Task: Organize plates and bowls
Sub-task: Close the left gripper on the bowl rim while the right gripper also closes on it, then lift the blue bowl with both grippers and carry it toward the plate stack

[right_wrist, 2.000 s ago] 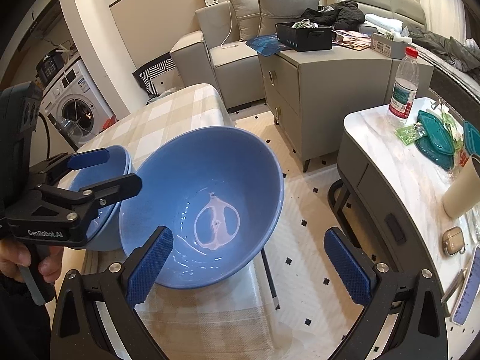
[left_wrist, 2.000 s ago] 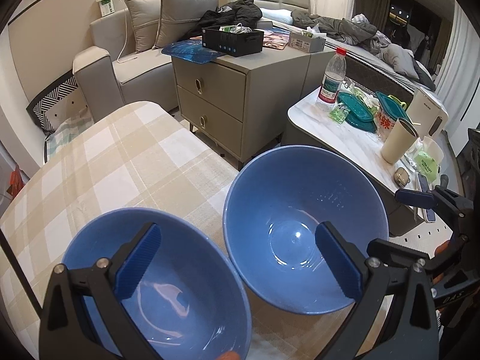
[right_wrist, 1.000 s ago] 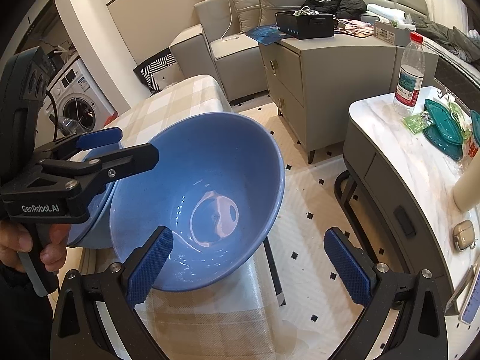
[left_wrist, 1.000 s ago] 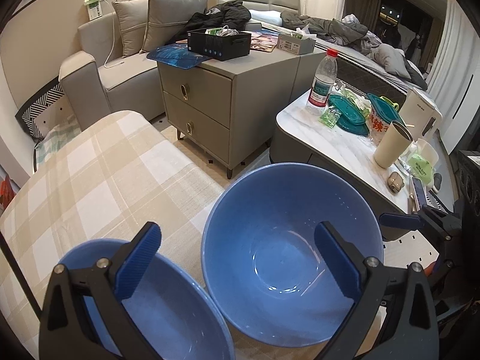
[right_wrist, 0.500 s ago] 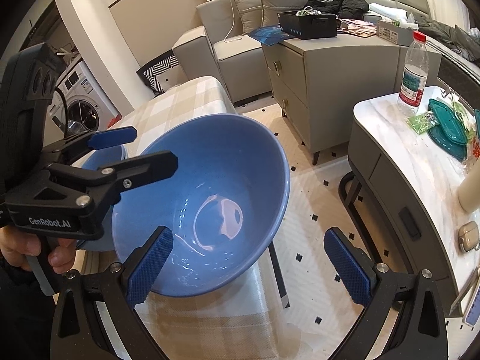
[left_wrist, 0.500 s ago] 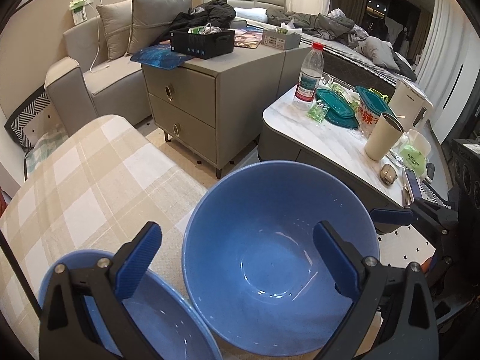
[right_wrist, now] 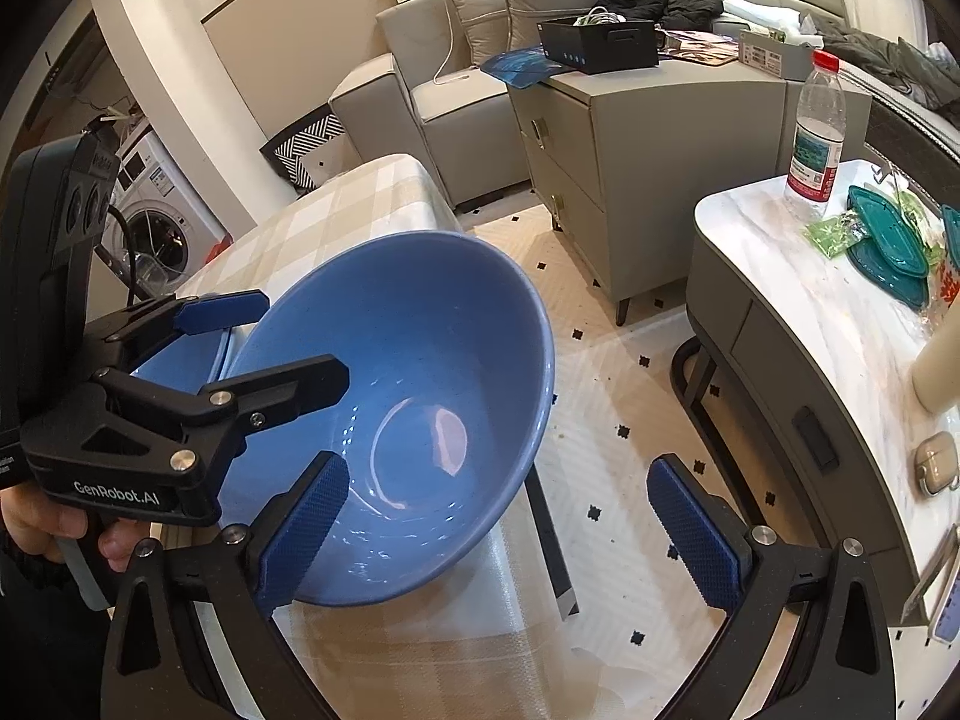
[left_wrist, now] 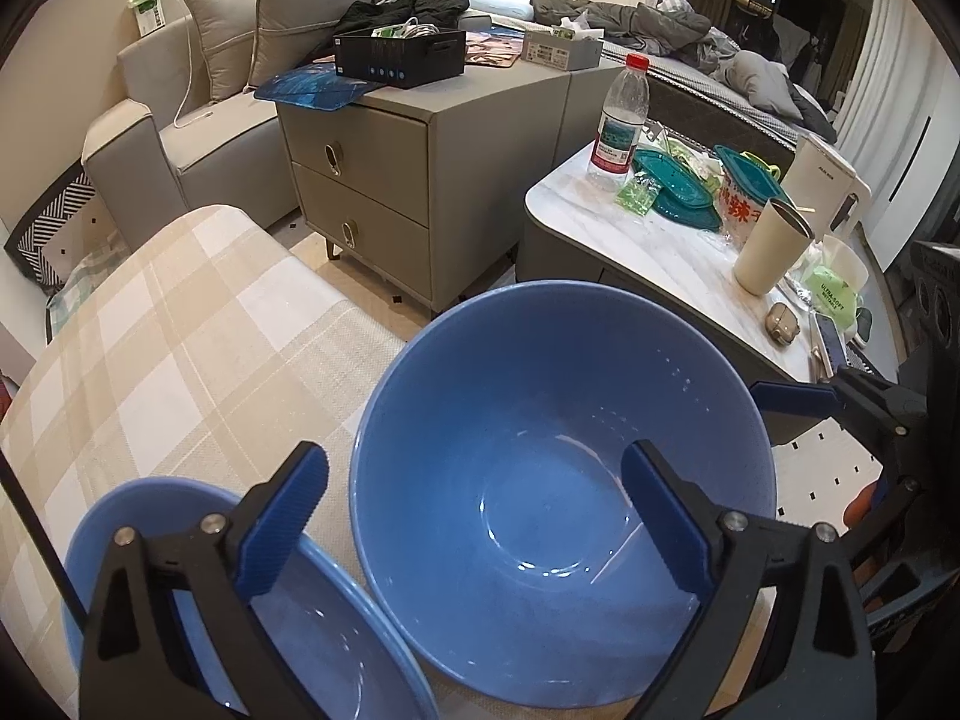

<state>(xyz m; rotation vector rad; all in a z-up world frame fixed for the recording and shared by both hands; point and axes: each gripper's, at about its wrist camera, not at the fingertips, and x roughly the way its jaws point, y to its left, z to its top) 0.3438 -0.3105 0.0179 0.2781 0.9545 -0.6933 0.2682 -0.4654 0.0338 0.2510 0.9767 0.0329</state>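
Hovering spread wide and holding nothing, the left gripper (left_wrist: 474,510) straddles the near-left rim of the big deep glossy blue bowl (left_wrist: 558,480): one blue ribbed pad (left_wrist: 282,516) sits outside the wall at about nine o'clock of the bowl, the other reaches over its inside at about four o'clock. At the seven o'clock corner of the left wrist view lies the shallower glossy blue bowl (left_wrist: 198,600) on the beige checked tablecloth (left_wrist: 150,360), its rim tucked under or just against the big bowl's side; which, I cannot tell.

The right wrist view shows the big bowl tilted, its mouth leaning toward one o'clock, near the cloth's edge above the tiled floor (right_wrist: 606,420). The right gripper (right_wrist: 498,534) is likewise released and empty, its left pad close by the bowl's near wall at seven o'clock, its right pad out over the floor.

My reading: the step in hand is taking hold of the big bowl to stack it with the shallow one. The next move likely calls for closing one pair of pads on the rim wall, then lifting clear of the neighbouring rim before nesting. Glazed ware near a table edge may slip.
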